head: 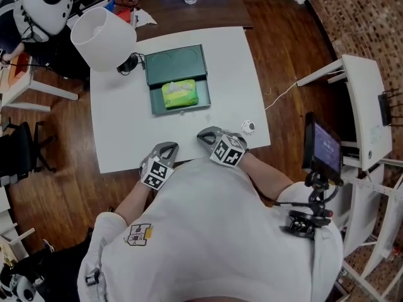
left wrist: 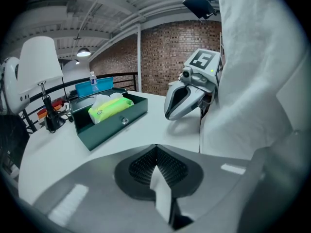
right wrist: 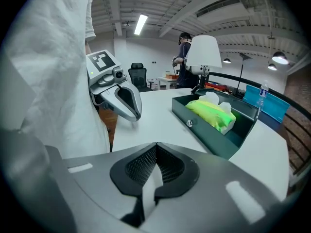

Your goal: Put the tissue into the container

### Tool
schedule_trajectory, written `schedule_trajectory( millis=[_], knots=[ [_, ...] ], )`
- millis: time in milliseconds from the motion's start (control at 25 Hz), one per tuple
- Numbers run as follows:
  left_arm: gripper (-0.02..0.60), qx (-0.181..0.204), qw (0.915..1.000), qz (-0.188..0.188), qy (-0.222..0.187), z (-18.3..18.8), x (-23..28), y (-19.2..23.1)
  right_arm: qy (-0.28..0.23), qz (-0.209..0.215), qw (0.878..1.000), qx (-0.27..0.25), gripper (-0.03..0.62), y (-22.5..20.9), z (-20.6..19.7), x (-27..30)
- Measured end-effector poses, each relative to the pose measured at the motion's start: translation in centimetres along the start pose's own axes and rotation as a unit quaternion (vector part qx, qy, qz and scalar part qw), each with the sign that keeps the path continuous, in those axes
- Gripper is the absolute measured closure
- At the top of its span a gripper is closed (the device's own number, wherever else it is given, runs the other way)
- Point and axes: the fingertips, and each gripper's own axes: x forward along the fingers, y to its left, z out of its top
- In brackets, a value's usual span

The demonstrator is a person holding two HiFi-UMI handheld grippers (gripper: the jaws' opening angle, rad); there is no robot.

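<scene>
Your tissue (head: pixel 180 94) (a green pack, white sheet showing at the top) lies inside the container (head: pixel 154 100), resting on its floor against the front wall. Both tongs are clear of it. Your left gripper (head: pixel 166 148) and right gripper (head: pixel 206 134) sit well short of the container's front, each with jaws pressed together on nothing. By my judgement the placing is done and nothing is left.

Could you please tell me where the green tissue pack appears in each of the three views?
Head view: tissue pack upper centre, inside the green container.
Left gripper view: tissue pack left of centre.
Right gripper view: tissue pack right of centre.
Shared landmark: the white lampshade.
</scene>
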Motion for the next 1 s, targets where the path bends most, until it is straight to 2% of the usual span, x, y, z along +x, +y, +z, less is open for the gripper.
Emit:
schedule_trajectory(
  millis=[400,1000],
  knots=[
    [0.581,0.009,0.9999,0.011,-0.007,1.1,-0.2,0.9,0.007,-0.005,1.000,-0.012,0.595,-0.7,0.1,-0.2],
    [0.581,-0.001,0.9997,0.024,-0.011,1.2,-0.3,0.6,0.006,-0.010,1.000,-0.018,0.595,-1.0,-0.2,-0.6]
  ],
)
